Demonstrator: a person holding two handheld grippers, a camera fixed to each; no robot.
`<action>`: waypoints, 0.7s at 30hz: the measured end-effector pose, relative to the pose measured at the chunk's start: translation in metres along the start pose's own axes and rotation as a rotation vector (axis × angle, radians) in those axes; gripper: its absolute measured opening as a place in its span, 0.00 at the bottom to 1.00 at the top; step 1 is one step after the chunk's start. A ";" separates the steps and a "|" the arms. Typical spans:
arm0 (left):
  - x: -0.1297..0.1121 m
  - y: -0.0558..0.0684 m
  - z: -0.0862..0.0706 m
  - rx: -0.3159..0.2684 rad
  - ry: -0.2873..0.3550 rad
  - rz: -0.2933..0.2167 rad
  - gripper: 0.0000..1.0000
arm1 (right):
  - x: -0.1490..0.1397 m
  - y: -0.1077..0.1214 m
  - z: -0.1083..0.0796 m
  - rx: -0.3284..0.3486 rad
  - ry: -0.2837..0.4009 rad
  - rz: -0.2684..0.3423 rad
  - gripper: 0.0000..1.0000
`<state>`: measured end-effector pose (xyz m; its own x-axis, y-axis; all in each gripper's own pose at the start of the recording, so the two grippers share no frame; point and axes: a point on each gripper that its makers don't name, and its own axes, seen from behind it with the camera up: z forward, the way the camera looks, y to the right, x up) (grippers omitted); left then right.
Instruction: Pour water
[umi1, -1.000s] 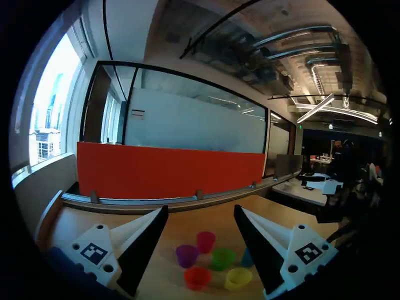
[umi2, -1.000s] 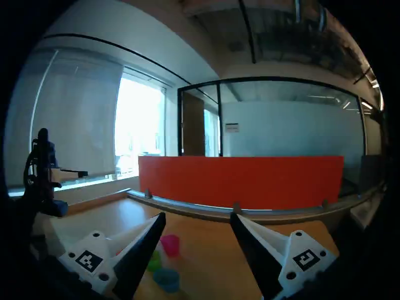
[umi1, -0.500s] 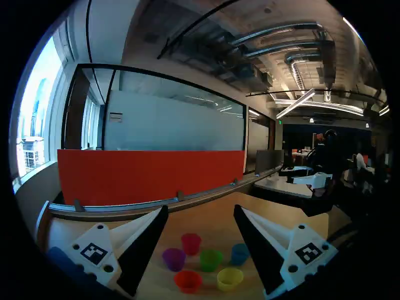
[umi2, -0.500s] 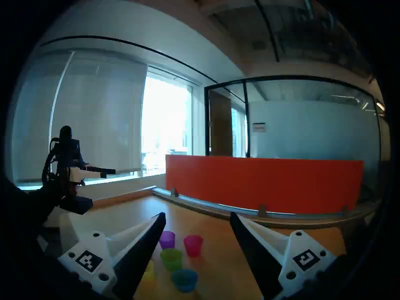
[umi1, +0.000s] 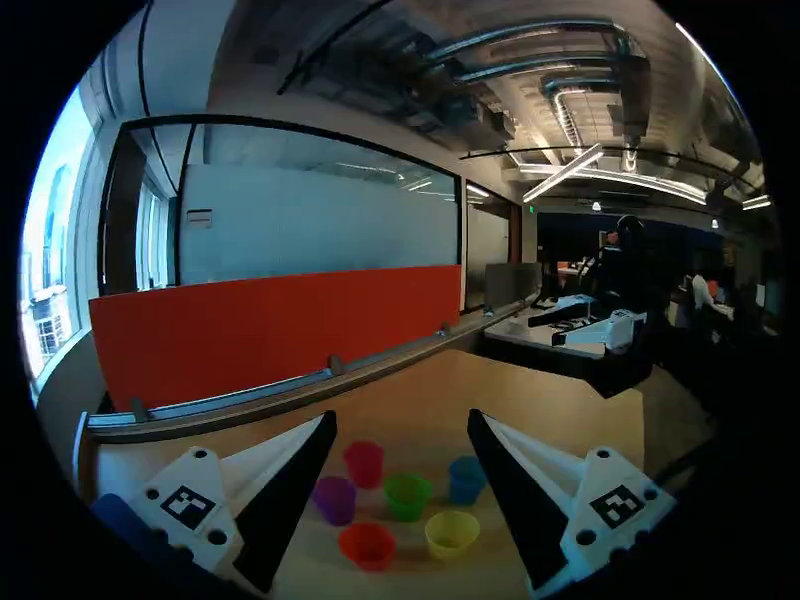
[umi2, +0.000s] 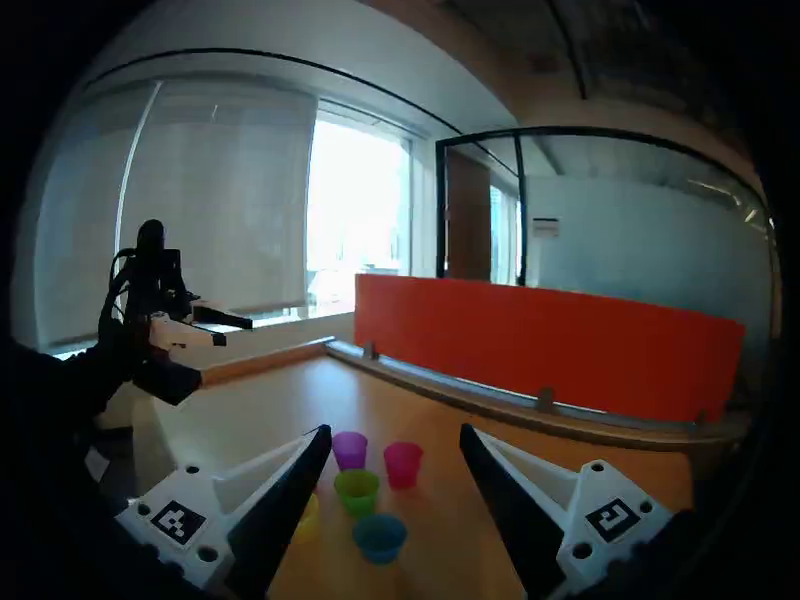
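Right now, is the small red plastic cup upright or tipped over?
Upright: the small red plastic cup sits on the wooden tabletop, open rim facing up. Contents: cannot tell.

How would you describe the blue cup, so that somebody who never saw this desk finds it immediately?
Find the orange panel at the back of the wooden desk. On the desk before it, the blue cup stands at the right end of a group in the left gripper view, beside the green cup and behind the yellow cup. It is the only blue one.
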<state>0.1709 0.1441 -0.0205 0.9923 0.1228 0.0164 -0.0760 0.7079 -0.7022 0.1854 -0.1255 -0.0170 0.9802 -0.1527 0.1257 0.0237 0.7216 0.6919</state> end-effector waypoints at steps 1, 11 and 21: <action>-0.001 0.002 0.000 -0.007 -0.004 0.004 0.97 | -0.003 -0.002 0.001 0.008 -0.012 -0.005 0.99; -0.023 0.010 0.007 -0.065 -0.063 0.041 0.98 | -0.026 -0.007 0.007 0.047 -0.088 -0.035 0.99; -0.046 0.005 0.020 -0.077 -0.117 0.059 0.98 | -0.055 -0.009 0.019 0.078 -0.147 -0.042 0.99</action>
<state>0.1231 0.1553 -0.0106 0.9678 0.2458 0.0535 -0.1214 0.6423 -0.7567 0.1280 -0.1361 -0.0169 0.9392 -0.2831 0.1944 0.0433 0.6590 0.7509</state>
